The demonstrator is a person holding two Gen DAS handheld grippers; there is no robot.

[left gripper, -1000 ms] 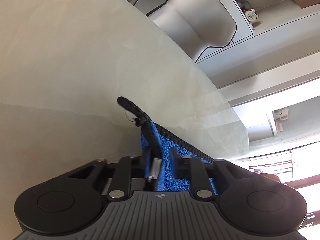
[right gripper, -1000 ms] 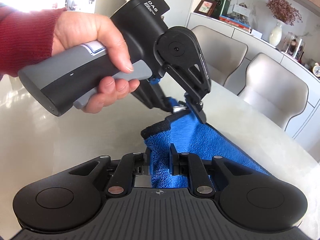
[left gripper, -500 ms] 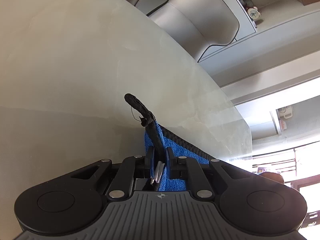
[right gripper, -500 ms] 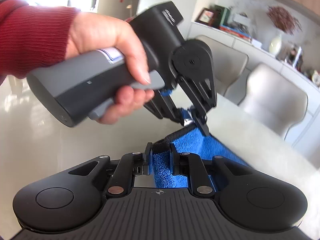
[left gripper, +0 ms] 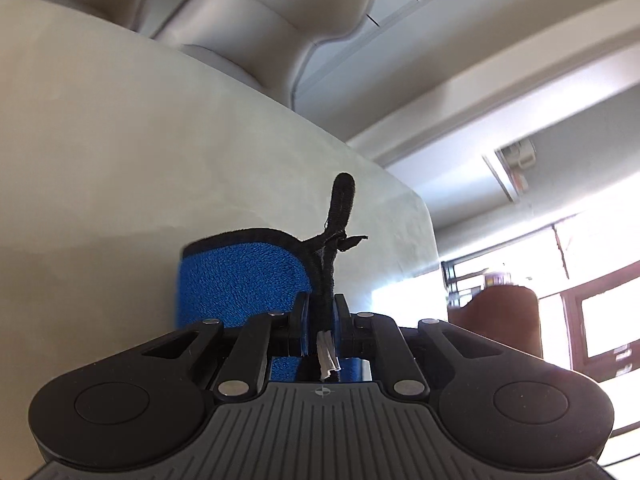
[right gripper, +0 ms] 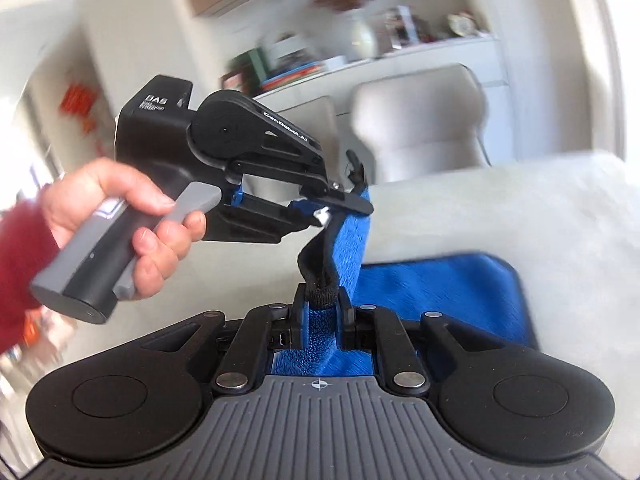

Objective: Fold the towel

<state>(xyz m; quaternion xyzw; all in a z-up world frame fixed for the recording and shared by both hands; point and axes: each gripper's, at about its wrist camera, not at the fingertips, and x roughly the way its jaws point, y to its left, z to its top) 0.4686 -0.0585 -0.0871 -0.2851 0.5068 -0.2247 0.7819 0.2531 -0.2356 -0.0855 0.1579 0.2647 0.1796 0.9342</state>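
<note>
A blue towel [right gripper: 436, 292] with black edging lies partly on the pale table [right gripper: 520, 208]; its near part is lifted. My left gripper [left gripper: 322, 312] is shut on the towel's black-edged corner [left gripper: 248, 276], with the black hanging loop [left gripper: 342, 200] sticking up past the fingertips. It also shows in the right wrist view [right gripper: 340, 204], held by a hand and pinching the towel above the table. My right gripper [right gripper: 320, 312] is shut on the towel's black hem, just below the left one.
Two grey chairs [right gripper: 420, 120] stand at the far side of the table. A shelf with a vase and books [right gripper: 360, 44] runs along the wall behind. The table edge [left gripper: 416, 216] lies right of the left gripper. Windows [left gripper: 560, 280] are beyond.
Both grippers have lifted and turned with the towel. The left gripper rotated toward level in the right wrist view. More of the towel lying on the table now shows at the right.
</note>
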